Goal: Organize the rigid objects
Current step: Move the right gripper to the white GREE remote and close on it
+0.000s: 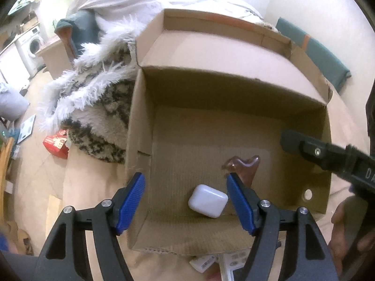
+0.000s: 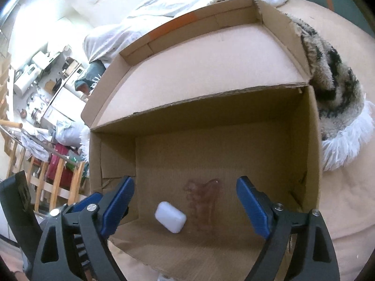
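An open cardboard box (image 1: 138, 128) (image 2: 314, 164) lies on a beige bed surface with its lid flap folded back. On its floor rest a small white rounded case (image 1: 208, 200) (image 2: 170, 220) and a brown translucent curved piece (image 1: 243, 164) (image 2: 204, 199), side by side. My left gripper (image 1: 185, 178) hangs open over the box, the white case lying below and between its blue pads, untouched. My right gripper (image 2: 185, 180) is open wide above the same two objects, holding nothing. In the left wrist view, the right gripper's black body (image 1: 328, 157) reaches in over the box's right wall.
A fluffy black-and-white blanket (image 1: 98, 107) (image 2: 332, 89) presses against the box's side, with white bedding (image 1: 131, 2) behind it. White packets (image 1: 204, 263) lie just before the box's near edge. A red carton (image 1: 56, 144) sits on the floor, and a wooden railing (image 2: 54, 187) stands left.
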`<state>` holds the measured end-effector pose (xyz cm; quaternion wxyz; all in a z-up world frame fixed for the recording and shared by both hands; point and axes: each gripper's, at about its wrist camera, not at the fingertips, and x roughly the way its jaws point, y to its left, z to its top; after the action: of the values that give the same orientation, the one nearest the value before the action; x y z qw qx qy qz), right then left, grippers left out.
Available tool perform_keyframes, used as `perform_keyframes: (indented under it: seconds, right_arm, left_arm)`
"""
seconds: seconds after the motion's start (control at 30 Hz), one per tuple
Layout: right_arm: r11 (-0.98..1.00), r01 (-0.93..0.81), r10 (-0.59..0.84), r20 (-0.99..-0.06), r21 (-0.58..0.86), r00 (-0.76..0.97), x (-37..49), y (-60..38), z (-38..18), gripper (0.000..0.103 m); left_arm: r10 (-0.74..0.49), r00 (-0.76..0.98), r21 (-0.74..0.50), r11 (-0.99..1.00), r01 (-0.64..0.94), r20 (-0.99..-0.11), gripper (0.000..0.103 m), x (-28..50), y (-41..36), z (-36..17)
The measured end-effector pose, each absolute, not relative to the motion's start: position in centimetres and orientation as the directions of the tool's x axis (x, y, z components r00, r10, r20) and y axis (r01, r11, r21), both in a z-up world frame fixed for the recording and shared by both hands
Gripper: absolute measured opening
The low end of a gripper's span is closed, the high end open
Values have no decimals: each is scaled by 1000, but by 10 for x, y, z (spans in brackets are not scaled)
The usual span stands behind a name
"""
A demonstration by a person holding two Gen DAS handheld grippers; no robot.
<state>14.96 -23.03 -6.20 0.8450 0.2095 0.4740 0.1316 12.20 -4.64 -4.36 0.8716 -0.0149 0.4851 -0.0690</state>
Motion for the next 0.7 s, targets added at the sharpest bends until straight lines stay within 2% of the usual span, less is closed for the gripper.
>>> perform_keyframes:
  seconds: [0.43,0.7]
  right_arm:
    - [890,-24,392,-738,455,549,115,-239,-42,94]
    - [913,-16,353,-771,408,530,86,-235,-42,94]
  left_arm:
    - [-112,568,-86,994,72,-815,69,102,-26,-15]
    - [-86,562,-92,996,17,-823,69,77,2,-11]
